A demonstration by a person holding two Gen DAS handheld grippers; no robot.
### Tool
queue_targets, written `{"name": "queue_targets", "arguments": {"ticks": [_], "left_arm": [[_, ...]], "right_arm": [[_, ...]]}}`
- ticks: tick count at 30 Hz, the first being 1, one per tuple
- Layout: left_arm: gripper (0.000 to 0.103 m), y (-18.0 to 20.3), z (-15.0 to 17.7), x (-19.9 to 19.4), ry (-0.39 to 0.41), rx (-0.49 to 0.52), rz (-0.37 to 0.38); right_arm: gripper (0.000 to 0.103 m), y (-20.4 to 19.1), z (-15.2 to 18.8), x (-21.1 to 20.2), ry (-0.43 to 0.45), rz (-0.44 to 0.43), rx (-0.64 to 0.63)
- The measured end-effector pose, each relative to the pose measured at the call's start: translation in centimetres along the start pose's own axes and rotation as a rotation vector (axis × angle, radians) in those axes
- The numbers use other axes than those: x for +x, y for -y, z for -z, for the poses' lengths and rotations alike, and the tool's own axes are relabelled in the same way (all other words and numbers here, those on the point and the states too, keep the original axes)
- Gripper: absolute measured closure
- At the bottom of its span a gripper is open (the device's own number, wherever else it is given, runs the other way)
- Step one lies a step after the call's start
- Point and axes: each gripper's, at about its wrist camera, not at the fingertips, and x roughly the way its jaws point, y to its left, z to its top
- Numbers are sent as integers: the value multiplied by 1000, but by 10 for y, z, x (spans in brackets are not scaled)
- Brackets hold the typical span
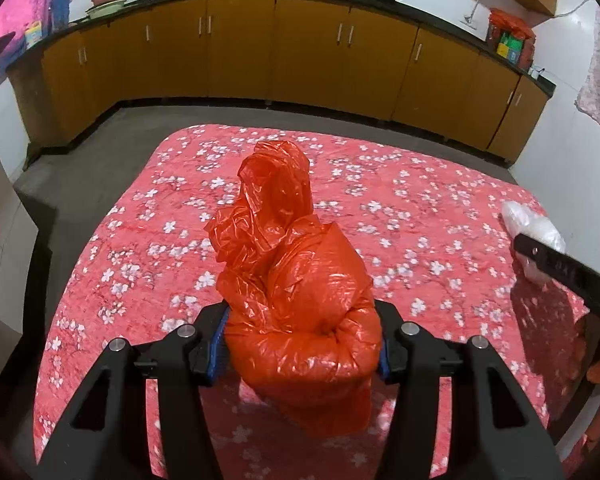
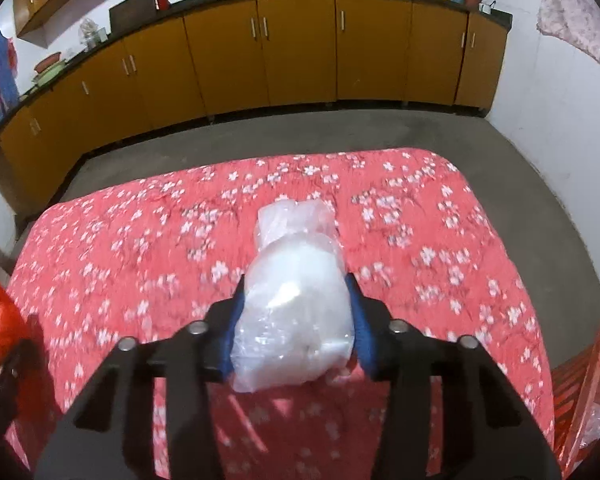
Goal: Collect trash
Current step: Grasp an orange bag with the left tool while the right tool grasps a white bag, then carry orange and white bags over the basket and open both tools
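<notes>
Both claws loaded: orange bag left, clear bag right, over the flowered pink cloth.

Orange bag (image 1: 300, 312) sits pinched between the blue pads of the left gripper (image 1: 302, 344), jaws about half spread, bag top crumpled upward. Clear bag (image 2: 296, 320) is squeezed by the right gripper (image 2: 296, 334), jaws narrow. Only the right view shows an open orange sack (image 2: 588, 396) at the cloth (image 1: 420, 200) edge; the left view shows the clear bag small at far right. No readable writing.
</notes>
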Motion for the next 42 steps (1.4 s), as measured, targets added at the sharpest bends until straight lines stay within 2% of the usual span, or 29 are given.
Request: {"name": "queue_targets", "arguments": {"ticks": [9,13,18,26,32,42], "left_arm": [[49,22,17,-43,29,67,54],[49,39,29,-67,46,109,80],[49,63,44,-94,58,153,125],[48,121,63,-123,65,237,213],[48,167,78,-136,61,302,298],[49,233,95,-140,39,398,433]], "right_arm": [[63,30,68,-77,11,-76,18],[63,43,96,-124,46,-55,-25],[63,63,115,-178,107,-21,-51],[63,111,148,-256,198,40,2],[63,151,174,-283,214,123,43],[63,227,198,-295,221,226,199]]}}
